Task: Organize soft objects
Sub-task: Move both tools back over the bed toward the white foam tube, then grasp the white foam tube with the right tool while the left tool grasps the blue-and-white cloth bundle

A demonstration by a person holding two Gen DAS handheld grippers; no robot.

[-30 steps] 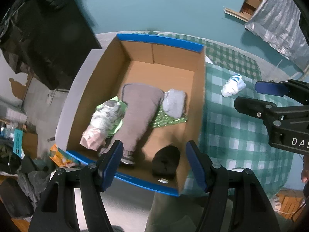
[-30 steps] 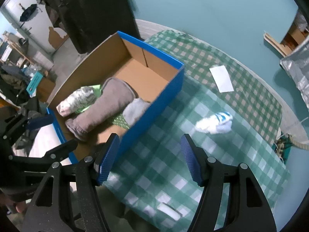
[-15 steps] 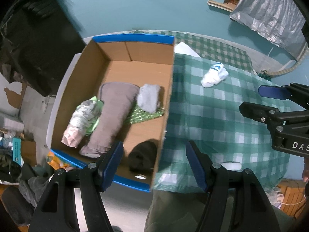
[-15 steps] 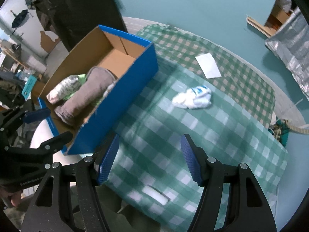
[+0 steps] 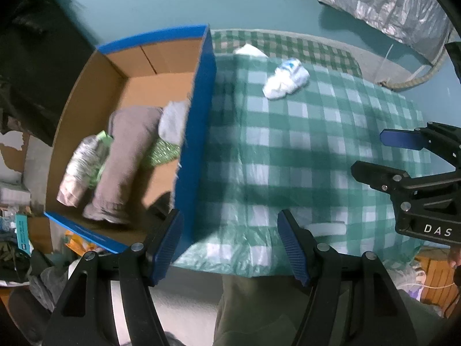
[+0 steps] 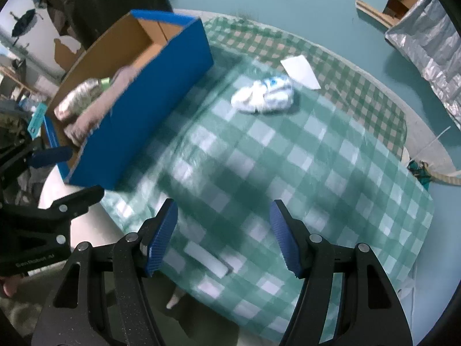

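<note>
A white sock bundle with blue stripes (image 5: pixel 286 79) (image 6: pixel 263 93) lies on the green checked tablecloth (image 5: pixel 288 150), to the right of a blue cardboard box (image 5: pixel 201 115) (image 6: pixel 149 92). Inside the box lie a brown-grey rolled cloth (image 5: pixel 126 155), a pale grey sock (image 5: pixel 173 121), a patterned bundle (image 5: pixel 80 167) and a green cloth (image 5: pixel 161 152). My left gripper (image 5: pixel 230 225) hangs open and empty over the cloth beside the box's right wall. My right gripper (image 6: pixel 223 216) is open and empty above the middle of the cloth, well short of the sock bundle.
A white sheet of paper (image 6: pixel 299 70) lies behind the sock bundle. A white strip (image 6: pixel 207 259) rests near the table's front edge. A silver foil sheet (image 5: pixel 389 3) sits on the teal floor at the far right. Clutter (image 5: pixel 20 245) crowds the left side.
Both grippers have moved right and lower, from over the box to over the checked cloth. The sock bundle now appears larger and nearer. Both jaws have kept the same width.
</note>
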